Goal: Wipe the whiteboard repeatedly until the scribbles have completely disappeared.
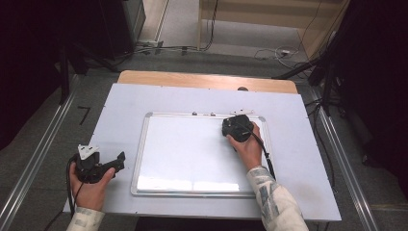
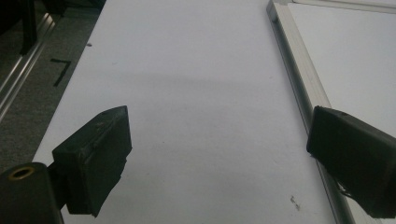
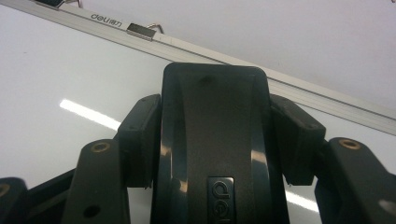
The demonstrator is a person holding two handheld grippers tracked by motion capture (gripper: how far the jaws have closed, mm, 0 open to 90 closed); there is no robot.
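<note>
Two grippers were at work over the white sheet covering the tabletop [image 1: 308, 159], but one alone carried anything. The right gripper [image 3: 215, 140] had its jaws clamped on the sides of a black whiteboard eraser [image 3: 215, 140], pressed flat on the whiteboard [image 1: 192, 154] close to its far right corner, just inside the aluminium frame [image 3: 327, 100]. In the high view the right hand [image 1: 248, 147] covered most of that gripper, so the pads' hold had to be judged from the right gripper view, where they met the eraser's flanks squarely.

The left gripper [image 2: 215, 154] hung with its jaws wide apart and nothing between them, over the bare sheet near the left edge of the board; one jaw sat above the frame rail there.

The board appeared to lie loose on the sheet. A hard stroke toward the far edge would probably have caught the eraser on the frame, or on the hanger clip [image 3: 140, 30] beside the brand mark, and twisted it in the pads. A firm sideways wipe might also have slid the whole board, since the left gripper was not pinning it.
</note>
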